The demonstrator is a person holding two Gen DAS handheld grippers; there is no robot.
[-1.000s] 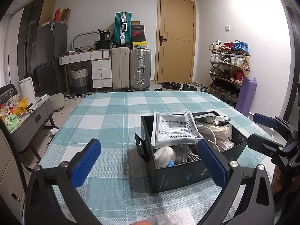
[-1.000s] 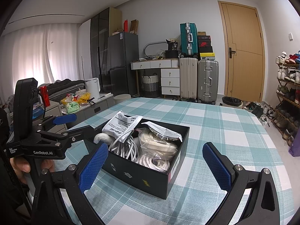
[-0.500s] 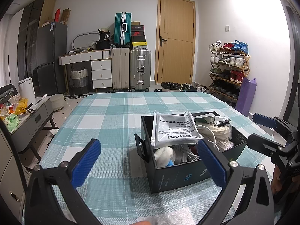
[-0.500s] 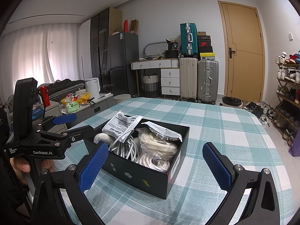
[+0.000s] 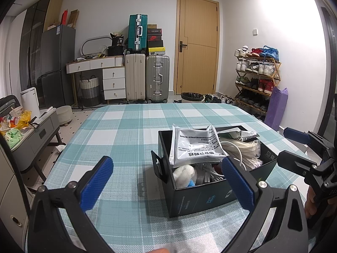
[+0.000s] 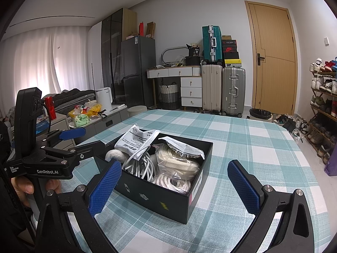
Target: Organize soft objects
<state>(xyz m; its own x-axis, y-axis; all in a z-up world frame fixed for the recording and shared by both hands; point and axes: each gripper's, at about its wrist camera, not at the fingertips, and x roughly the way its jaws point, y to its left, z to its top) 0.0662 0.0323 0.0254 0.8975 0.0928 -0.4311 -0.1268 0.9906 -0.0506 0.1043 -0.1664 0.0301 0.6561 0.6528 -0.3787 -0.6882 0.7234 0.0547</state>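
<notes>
Table [image 5: 130,135], checked teal-and-white cloth. Black box [image 6: 160,196] on the table, open-topped, landmark for all entries. Left claw [image 5: 166,183], spread wide, empty, just before the box's near-left corner. Right claw [image 6: 174,185], spread wide, empty, at the box's opposite side. White printed pouch [image 5: 195,147] upright in the box; bagged cream rope [image 6: 179,166] and white cable [image 6: 141,164] beside it inside.

The box [image 5: 202,196] sits on the table [image 5: 126,139], toward its near edge. Inside it, a pouch [image 5: 195,147] leans at 9 o'clock, cables [image 6: 139,164] lie at centre, and bagged rope [image 6: 179,166] lies at 3 o'clock. Suitcases [image 5: 147,78] stand beyond the table at 12 o'clock.
</notes>
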